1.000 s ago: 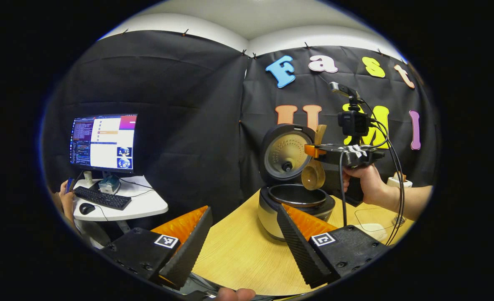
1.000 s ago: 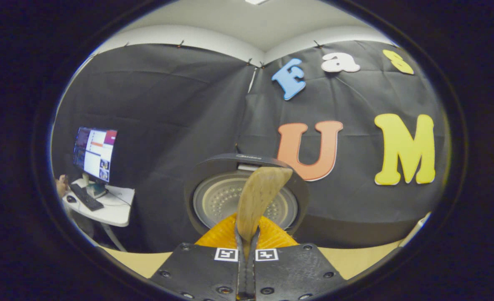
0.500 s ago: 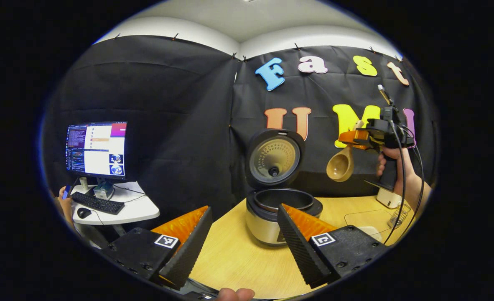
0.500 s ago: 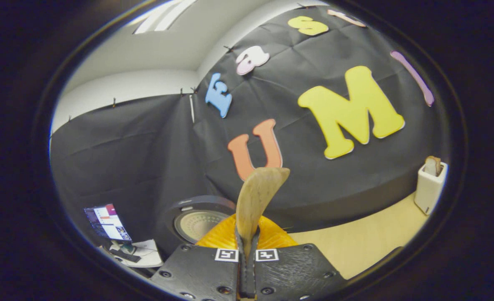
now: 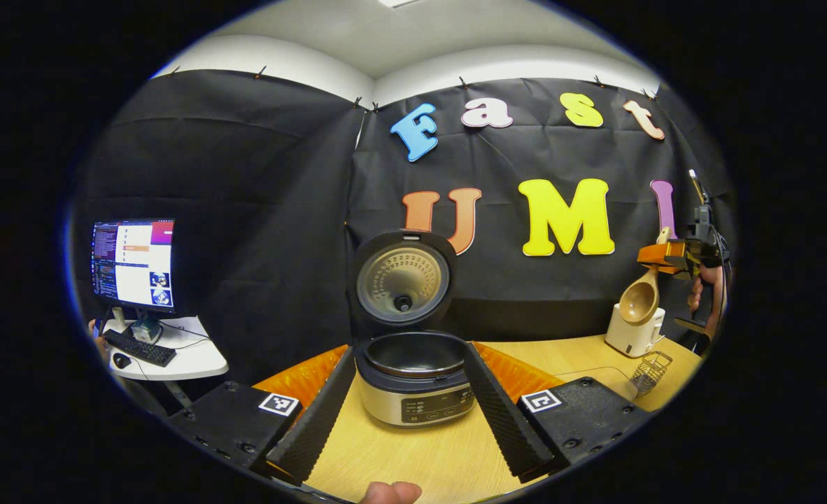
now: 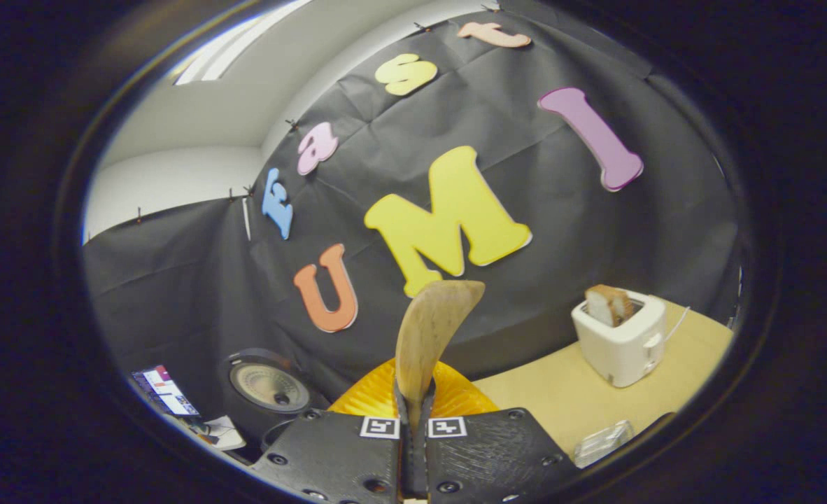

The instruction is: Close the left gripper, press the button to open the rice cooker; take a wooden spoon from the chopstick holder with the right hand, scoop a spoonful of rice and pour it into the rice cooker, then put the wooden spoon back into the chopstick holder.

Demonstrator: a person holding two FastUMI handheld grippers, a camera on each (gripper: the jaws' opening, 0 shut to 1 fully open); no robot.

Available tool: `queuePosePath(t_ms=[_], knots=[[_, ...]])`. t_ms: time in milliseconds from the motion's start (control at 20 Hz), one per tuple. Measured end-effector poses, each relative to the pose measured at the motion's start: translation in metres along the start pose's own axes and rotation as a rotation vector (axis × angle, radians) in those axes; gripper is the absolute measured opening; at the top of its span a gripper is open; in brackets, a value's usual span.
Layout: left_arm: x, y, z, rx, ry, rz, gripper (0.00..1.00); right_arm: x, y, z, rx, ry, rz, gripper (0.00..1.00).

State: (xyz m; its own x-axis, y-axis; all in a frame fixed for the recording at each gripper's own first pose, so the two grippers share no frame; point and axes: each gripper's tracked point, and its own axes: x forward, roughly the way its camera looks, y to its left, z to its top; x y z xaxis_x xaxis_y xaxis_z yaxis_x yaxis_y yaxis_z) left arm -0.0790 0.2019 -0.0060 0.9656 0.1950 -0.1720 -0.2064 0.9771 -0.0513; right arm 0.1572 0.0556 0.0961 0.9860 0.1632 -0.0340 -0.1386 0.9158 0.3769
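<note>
Since 1 s ago: right claw (image 6: 413, 420) gripping wooden spoon (image 5: 639, 301) swung off rice cooker (image 5: 413, 374) toward toaster (image 6: 620, 339) side | pour likely done, return to holder next | left claw (image 5: 408, 402) wide, idle

In the left gripper view the rice cooker (image 5: 413, 381) stands on the tabletop (image 5: 420, 455), near and central, between the spread fingers (image 5: 315, 420) of the left tool (image 5: 406, 413). Its lid (image 5: 403, 280) stands upright behind the pot. Far right on the tabletop sits a toaster (image 5: 634, 339), with a wire chopstick holder (image 5: 650, 371) just in front of it. The right tool (image 5: 669, 253) hangs above the toaster, gripping the wooden spoon (image 5: 639, 301), bowl down in front of the toaster. Far left, off the tabletop, a monitor (image 5: 132, 266) and keyboard (image 5: 139, 348) rest on a side table (image 5: 189, 360).
</note>
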Motion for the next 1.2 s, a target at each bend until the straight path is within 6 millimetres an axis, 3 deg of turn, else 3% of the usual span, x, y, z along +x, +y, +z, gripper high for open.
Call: queuePosePath(t_ms=[150, 200, 250, 400, 450, 550, 800, 1200], knots=[[0.008, -0.017, 0.002, 0.002, -0.008, -0.019, 0.99, -0.024, -0.056, 0.015, -0.019, -0.029, -0.084, 0.0], [0.01, -0.025, 0.001, -0.002, -0.008, -0.028, 0.95, -0.03, -0.069, 0.015, -0.006, -0.029, -0.102, 0.0], [0.011, -0.029, 0.001, -0.005, -0.006, -0.036, 0.99, -0.034, -0.082, 0.015, 0.01, -0.027, -0.118, 0.0], [0.012, -0.042, 0.0, 0.001, -0.001, -0.055, 0.99, -0.043, -0.115, 0.01, 0.027, -0.024, -0.166, 0.0], [0.012, -0.043, 0.0, 0.002, -0.001, -0.058, 0.95, -0.046, -0.126, 0.006, 0.019, -0.023, -0.19, 0.0], [0.013, -0.048, 0.001, 0.003, -0.003, -0.063, 0.99, -0.047, -0.143, -0.003, 0.005, -0.013, -0.223, 0.01], [0.014, -0.048, -0.001, -0.004, 0.005, -0.07, 0.99, -0.049, -0.161, -0.026, -0.055, 0.008, -0.268, 0.0], [0.02, -0.027, 0.002, 0.01, 0.013, -0.038, 0.99, -0.037, -0.165, -0.067, -0.159, 0.029, -0.299, 0.0]])
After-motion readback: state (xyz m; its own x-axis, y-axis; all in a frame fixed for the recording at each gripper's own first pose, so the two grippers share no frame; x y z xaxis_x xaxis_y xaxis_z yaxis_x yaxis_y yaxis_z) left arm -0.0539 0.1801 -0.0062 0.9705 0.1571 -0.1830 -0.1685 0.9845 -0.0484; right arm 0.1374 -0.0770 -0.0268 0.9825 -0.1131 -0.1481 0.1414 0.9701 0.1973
